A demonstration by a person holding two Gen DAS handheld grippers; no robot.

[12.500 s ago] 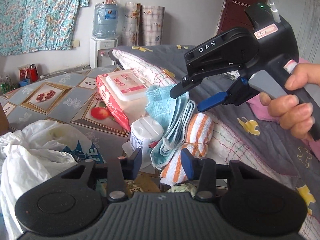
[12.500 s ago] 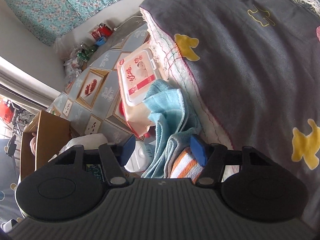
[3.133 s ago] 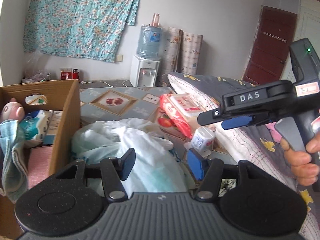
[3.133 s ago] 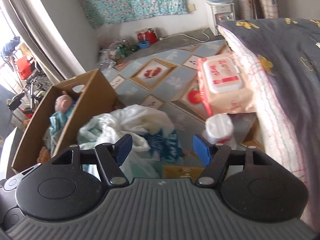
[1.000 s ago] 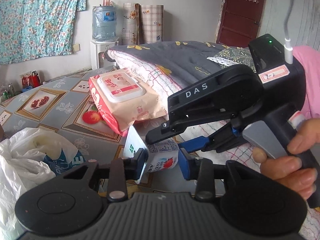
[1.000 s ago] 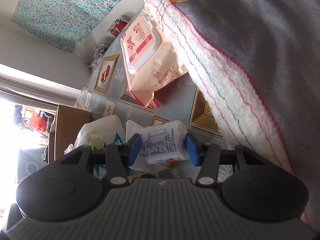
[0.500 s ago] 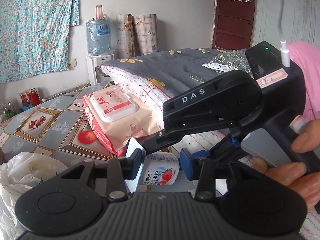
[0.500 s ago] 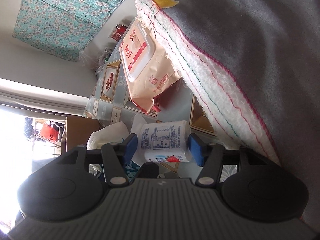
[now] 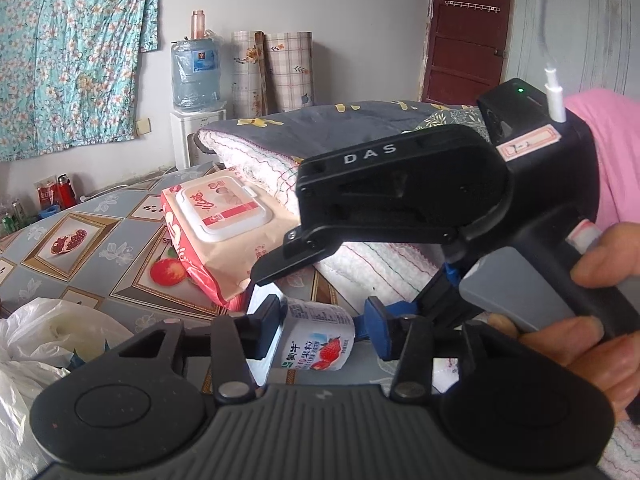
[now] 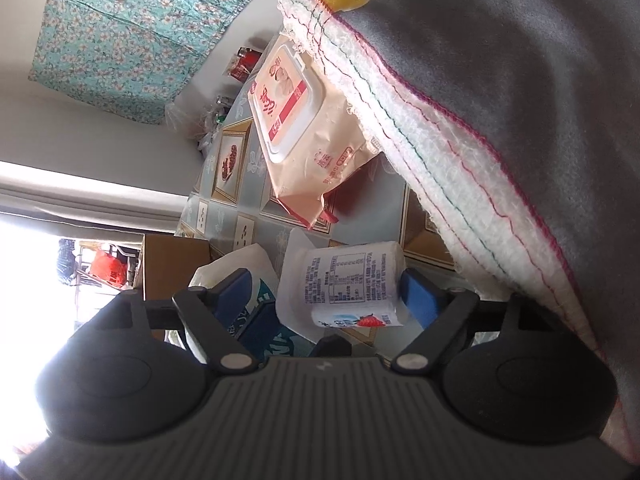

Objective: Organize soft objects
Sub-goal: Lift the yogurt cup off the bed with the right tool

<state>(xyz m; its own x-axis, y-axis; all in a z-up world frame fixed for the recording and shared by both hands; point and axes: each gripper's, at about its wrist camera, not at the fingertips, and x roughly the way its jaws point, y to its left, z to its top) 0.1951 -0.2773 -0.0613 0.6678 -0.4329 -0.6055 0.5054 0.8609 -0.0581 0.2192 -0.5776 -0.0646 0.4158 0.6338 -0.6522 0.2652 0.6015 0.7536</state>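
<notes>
A white yogurt cup (image 9: 316, 336) with a strawberry label lies on its side between the blue pads of my left gripper (image 9: 324, 332); the left pad touches its lid end, the right pad stands a little off it. In the right wrist view the same cup (image 10: 352, 280) lies between the open fingers of my right gripper (image 10: 324, 292), near the right pad. The right gripper's black body (image 9: 400, 196) hangs just over the cup in the left view. A pink wet-wipes pack (image 9: 216, 216) lies behind, also in the right view (image 10: 300, 136).
A grey quilt with yellow shapes (image 9: 360, 128) and its white fleece edge (image 10: 460, 160) lies to the right. A white plastic bag (image 9: 36, 344) sits at left. A cardboard box (image 10: 172, 260) stands beyond the bag. The floor is patterned mat (image 9: 80, 240).
Both grippers have opened wider around the cup over the last second, and the cup has tipped over onto its side. The left camera has risen a little.
</notes>
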